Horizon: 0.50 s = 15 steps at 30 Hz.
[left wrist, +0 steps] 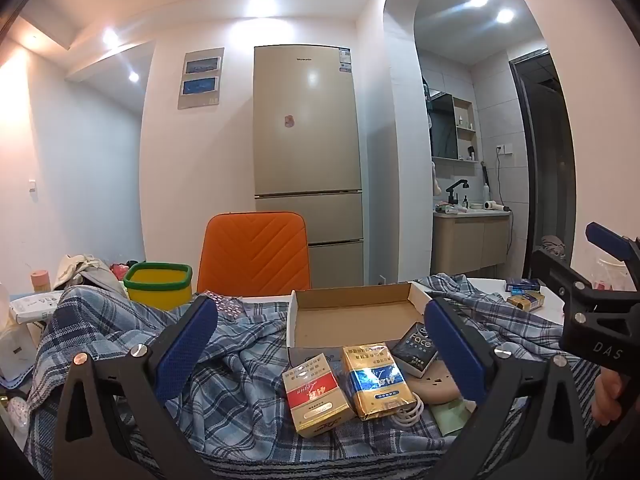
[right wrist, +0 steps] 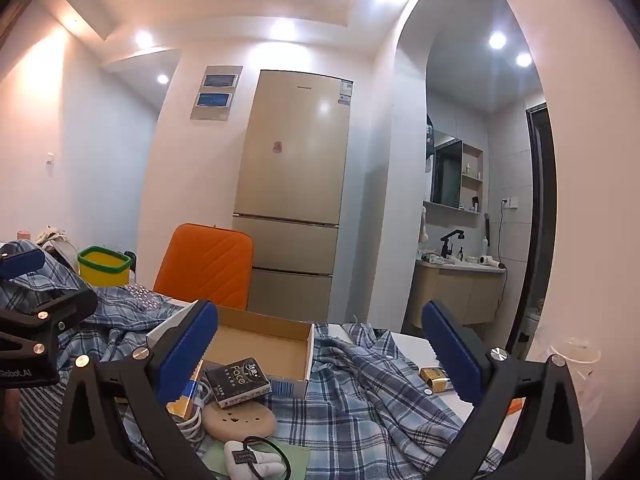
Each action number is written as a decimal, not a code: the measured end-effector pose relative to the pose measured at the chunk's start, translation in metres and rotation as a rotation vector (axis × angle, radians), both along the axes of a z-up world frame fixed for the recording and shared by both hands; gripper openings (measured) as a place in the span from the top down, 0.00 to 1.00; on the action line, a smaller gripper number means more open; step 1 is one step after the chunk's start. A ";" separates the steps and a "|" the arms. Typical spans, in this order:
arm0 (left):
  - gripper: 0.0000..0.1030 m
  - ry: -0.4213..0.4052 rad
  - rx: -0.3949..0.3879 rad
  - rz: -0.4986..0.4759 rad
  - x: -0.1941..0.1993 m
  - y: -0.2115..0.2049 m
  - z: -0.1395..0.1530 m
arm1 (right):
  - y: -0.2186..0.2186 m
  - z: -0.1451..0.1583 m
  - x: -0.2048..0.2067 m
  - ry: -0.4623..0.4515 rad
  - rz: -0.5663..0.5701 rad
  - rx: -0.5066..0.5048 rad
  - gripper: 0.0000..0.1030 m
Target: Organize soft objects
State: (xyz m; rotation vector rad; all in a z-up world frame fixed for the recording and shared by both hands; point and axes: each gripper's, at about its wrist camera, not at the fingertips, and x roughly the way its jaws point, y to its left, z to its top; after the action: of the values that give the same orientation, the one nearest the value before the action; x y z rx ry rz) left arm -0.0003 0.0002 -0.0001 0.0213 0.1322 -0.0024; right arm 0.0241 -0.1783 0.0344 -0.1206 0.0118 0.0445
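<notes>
A blue plaid shirt (left wrist: 224,392) lies crumpled over the table; it also shows in the right wrist view (right wrist: 360,400). On it lie a red and gold packet (left wrist: 314,398), a blue and gold packet (left wrist: 378,380), a black "Face" tissue pack (left wrist: 416,348) (right wrist: 238,380), and a tan round power strip (right wrist: 240,422) with a white cable. An open cardboard box (left wrist: 352,314) (right wrist: 264,344) sits behind them, empty. My left gripper (left wrist: 320,344) is open above the packets. My right gripper (right wrist: 320,352) is open above the shirt and box.
A yellow bin with a green rim (left wrist: 158,284) stands at the back left. An orange chair back (left wrist: 254,254) is behind the table. More small packets (left wrist: 524,296) lie on the white table at right. A white fabric piece with a black loop (right wrist: 252,458) lies near me.
</notes>
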 end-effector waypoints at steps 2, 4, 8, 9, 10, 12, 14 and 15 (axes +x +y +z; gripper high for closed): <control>0.00 0.003 0.000 0.000 0.000 0.000 0.000 | 0.000 0.000 0.000 -0.005 -0.001 -0.002 0.00; 0.00 0.005 -0.002 0.000 -0.001 0.001 0.000 | 0.000 0.000 0.000 -0.007 -0.001 -0.003 0.00; 0.00 0.005 0.000 0.001 0.000 0.000 0.000 | 0.000 -0.001 0.000 -0.003 -0.001 -0.005 0.00; 0.00 0.003 0.002 0.001 -0.001 0.000 0.000 | 0.000 -0.001 0.000 -0.002 -0.001 -0.005 0.00; 0.00 0.001 0.004 0.001 -0.001 0.000 0.001 | 0.000 -0.001 0.000 -0.002 -0.001 -0.005 0.00; 0.00 -0.001 0.008 0.001 -0.003 -0.002 0.003 | 0.000 -0.001 0.001 -0.001 -0.001 -0.005 0.00; 0.00 -0.003 0.008 0.001 -0.002 -0.002 0.003 | 0.000 -0.001 0.001 -0.001 -0.001 -0.005 0.00; 0.00 -0.006 0.007 0.001 -0.003 -0.002 0.002 | 0.000 -0.001 0.001 0.000 0.000 -0.005 0.00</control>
State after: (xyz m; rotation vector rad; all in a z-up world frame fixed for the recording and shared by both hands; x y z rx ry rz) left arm -0.0031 -0.0015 0.0020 0.0285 0.1264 -0.0014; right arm 0.0248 -0.1786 0.0334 -0.1253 0.0117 0.0440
